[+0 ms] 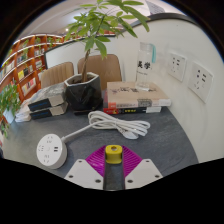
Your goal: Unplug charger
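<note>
- I have the gripper (113, 172) hanging low over the grey table (165, 130), fingers spread apart with nothing clamped; a small yellow part of the gripper shows in the gap between the purple pads (100, 158).
- What I take to be the charger (49, 149) is the white plug sitting in the round white power strip (48, 152), ahead of my fingers and off to the left, near but not touching them.
- Its white cable (118, 123) runs from the strip across the table beyond my fingertips, in front of the stacked books (137, 97).
- To do this well, I would swing left until the plug stands squarely between the pads, then close on the plug body, not the cable.
- I judge a straight pull out of the socket is best; the light strip may lift with it.
- The wall sockets (188, 70) sit well beyond, past the plant pot (83, 92).
</note>
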`<state>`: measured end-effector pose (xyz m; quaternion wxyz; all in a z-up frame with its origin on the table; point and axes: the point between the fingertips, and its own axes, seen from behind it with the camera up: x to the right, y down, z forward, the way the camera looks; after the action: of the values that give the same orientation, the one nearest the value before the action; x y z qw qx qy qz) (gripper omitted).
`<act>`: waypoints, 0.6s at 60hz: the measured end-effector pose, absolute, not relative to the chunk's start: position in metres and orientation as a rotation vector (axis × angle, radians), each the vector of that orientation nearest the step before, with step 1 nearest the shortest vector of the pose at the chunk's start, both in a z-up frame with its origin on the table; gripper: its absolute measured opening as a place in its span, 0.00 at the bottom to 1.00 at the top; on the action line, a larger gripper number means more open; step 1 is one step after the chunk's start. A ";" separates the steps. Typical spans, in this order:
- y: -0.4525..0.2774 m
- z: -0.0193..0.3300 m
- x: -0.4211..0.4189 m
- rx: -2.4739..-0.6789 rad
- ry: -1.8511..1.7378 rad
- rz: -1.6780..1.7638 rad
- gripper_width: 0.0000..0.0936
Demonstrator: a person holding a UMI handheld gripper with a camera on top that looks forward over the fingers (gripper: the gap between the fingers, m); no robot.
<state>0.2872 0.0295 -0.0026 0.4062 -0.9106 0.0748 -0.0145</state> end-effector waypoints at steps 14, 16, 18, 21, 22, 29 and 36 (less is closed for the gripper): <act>0.013 0.091 0.281 -2.145 0.223 -0.130 0.85; 0.009 0.116 0.274 -2.101 0.232 -0.125 0.85; 0.003 0.141 0.266 -2.064 0.241 -0.118 0.87; -0.008 0.184 0.249 -2.003 0.246 -0.098 0.90; -0.012 0.198 0.243 -1.980 0.248 -0.091 0.91; -0.046 0.286 0.194 -1.842 0.202 -0.051 0.92; -0.082 0.335 0.132 -1.775 0.112 -0.015 0.91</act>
<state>0.1322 -0.0819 0.3350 0.6300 -0.7750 0.0491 -0.0066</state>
